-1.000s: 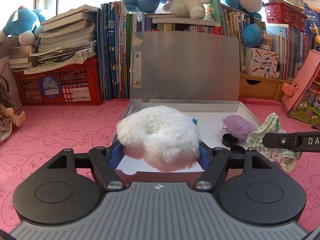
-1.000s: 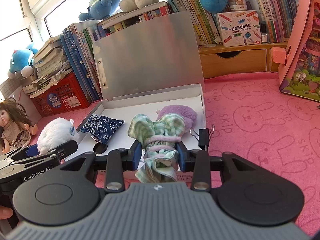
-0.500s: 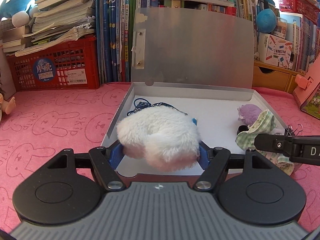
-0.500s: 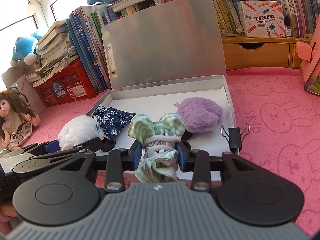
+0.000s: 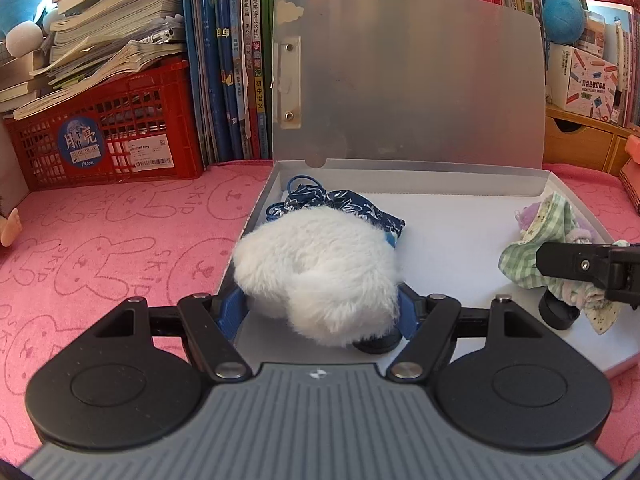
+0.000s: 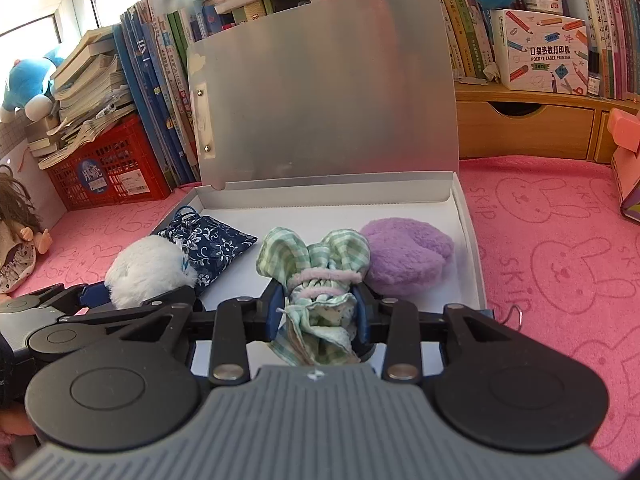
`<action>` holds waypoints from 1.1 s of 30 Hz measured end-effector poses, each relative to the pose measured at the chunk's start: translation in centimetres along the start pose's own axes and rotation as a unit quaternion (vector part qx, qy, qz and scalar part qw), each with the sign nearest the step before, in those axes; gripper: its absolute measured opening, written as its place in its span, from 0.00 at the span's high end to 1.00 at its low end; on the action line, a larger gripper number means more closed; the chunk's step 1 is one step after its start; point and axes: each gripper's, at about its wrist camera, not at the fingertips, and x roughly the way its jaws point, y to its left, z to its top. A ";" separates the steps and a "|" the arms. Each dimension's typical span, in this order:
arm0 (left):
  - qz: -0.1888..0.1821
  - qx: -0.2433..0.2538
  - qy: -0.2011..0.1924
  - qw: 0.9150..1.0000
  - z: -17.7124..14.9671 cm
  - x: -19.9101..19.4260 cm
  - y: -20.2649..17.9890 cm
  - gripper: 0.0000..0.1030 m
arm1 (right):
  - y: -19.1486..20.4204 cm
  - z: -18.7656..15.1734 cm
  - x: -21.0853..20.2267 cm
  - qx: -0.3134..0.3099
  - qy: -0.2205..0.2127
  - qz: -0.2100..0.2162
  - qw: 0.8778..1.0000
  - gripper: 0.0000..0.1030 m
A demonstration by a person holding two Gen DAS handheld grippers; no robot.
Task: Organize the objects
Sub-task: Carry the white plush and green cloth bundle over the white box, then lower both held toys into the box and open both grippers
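My left gripper (image 5: 322, 308) is shut on a white fluffy puff (image 5: 316, 268), held over the front left corner of the open white box (image 5: 440, 172). The puff also shows in the right wrist view (image 6: 150, 268). My right gripper (image 6: 318, 316) is shut on a green checked cloth pouch (image 6: 316, 276), held over the box's front middle; the pouch also shows in the left wrist view (image 5: 536, 252). Inside the box lie a blue floral pouch (image 6: 212, 244) at the left and a purple fluffy puff (image 6: 408, 256) at the right.
The box lid (image 6: 324, 92) stands upright at the back. A red crate (image 5: 108, 140) and upright books (image 5: 228, 60) are behind on the left. A wooden drawer unit (image 6: 532, 128) is at the back right. A doll (image 6: 16, 240) lies far left. Pink mat (image 6: 560, 248) surrounds the box.
Both grippers have moved forward and lower over the box with their loads. The blue pouch and purple puff now appear closer.
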 end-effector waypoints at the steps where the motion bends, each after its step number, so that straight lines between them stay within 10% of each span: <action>1: 0.001 -0.001 0.002 1.000 0.3 0.5 0.1 0.26 | 0.0 0.3 0.3 -0.002 -0.001 -0.003 1.000 0.61; 15: -0.004 0.005 0.003 1.000 0.2 0.9 -0.4 0.20 | -0.5 0.8 0.6 0.017 0.000 -0.007 1.000 0.39; 33: -0.068 0.015 -0.027 0.997 -1.9 -10.4 -1.4 0.12 | -0.2 -2.2 -10.2 -0.011 -0.059 0.027 0.998 0.25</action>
